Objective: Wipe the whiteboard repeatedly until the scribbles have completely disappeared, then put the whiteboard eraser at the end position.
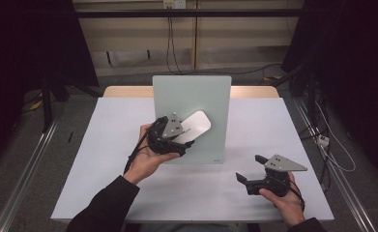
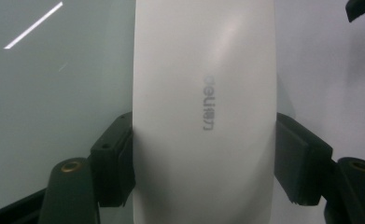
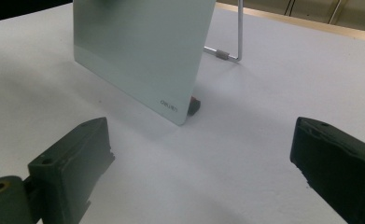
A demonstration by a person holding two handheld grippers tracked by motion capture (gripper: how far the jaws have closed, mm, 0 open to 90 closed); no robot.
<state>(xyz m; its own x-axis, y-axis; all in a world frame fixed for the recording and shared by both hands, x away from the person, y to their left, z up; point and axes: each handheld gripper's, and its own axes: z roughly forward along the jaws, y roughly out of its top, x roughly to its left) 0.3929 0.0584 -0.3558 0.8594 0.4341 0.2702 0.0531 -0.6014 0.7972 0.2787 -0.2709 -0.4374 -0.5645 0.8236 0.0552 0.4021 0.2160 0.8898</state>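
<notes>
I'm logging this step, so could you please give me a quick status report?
Left gripper shut on white eraser, held at glass board. Right gripper open, empty, above table. Nothing in the way.

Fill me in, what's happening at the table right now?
A person works with a hand-held gripper in each hand. The left hand-held gripper is clamped on a white eraser, holding it in front of the glass board that stands propped on the white table. The right hand-held gripper is open and holds nothing, off to the board's right.
</notes>
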